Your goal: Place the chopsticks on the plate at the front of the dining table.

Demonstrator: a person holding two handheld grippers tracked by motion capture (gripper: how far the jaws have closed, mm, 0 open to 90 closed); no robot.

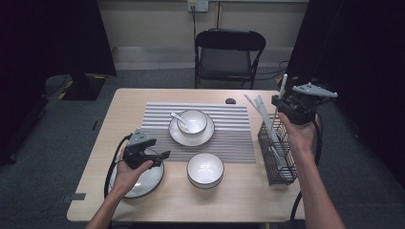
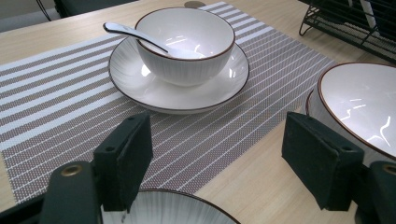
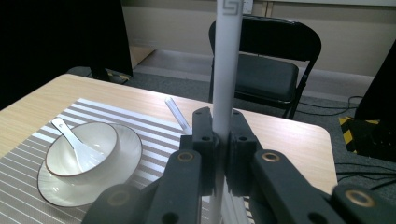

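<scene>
My right gripper is shut on a white chopstick and holds it upright above the black wire utensil basket at the table's right edge. In the right gripper view the jaws press on the stick from both sides. My left gripper hangs open over a white plate at the front left, nothing between its pads. A white bowl with a spoon sits on a plate on the striped placemat. A second bowl stands in front of it.
More white utensils stick out of the basket. A black folding chair stands behind the table. A small dark object lies near the far edge. Bare wood shows along the table's front and left.
</scene>
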